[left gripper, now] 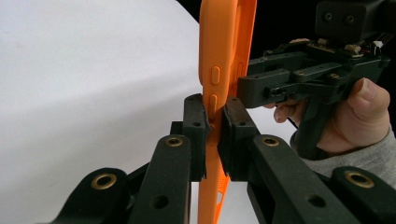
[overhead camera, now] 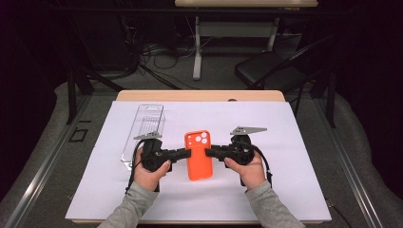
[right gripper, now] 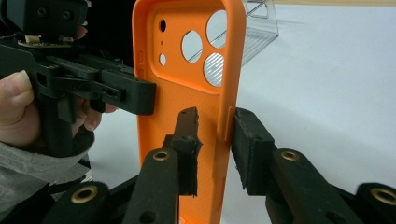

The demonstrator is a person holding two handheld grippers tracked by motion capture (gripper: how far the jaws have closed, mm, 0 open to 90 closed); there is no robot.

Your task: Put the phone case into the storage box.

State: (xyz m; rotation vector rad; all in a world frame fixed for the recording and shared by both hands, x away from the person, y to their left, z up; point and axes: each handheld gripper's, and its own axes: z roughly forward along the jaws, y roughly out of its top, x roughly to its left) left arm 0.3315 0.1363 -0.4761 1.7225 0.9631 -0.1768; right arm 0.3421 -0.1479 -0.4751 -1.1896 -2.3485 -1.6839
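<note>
Working from the left of the high view: a clear ribbed plastic packaging tray [overhead camera: 144, 134] lies on the white paper sheet [overhead camera: 285, 190] that covers the wooden table [overhead camera: 199, 95], at about ten o'clock from your left hand [overhead camera: 149, 175] and just beyond it.

Your left gripper [overhead camera: 186, 154] points toward three o'clock. In the left gripper view its pads are pressed flat on both faces of the side wall of the orange silicone phone case [overhead camera: 198, 155], just below the two moulded side buttons. That is a firm, fully closed hold on the case edge.

The phone case sits at the middle of the sheet, between the two grippers. In the high view its camera cut-outs are at the twelve o'clock end. Both gripper views show it edge-on and upright in their pictures, with white sheet visible behind it; whether it rests on the sheet or is lifted off cannot be told.

Your right gripper [overhead camera: 209, 152] points toward nine o'clock and meets the case on the opposite long edge. In the right gripper view its jaws straddle that edge: one pad [right gripper: 189, 140] stands inside the hollow of the case, the other outside. The outer pad is at the wall; a narrow gap shows at the inner pad, so this grip is not closed.

Your right hand [overhead camera: 248, 168] holds the handle at about five o'clock from the case.
</note>
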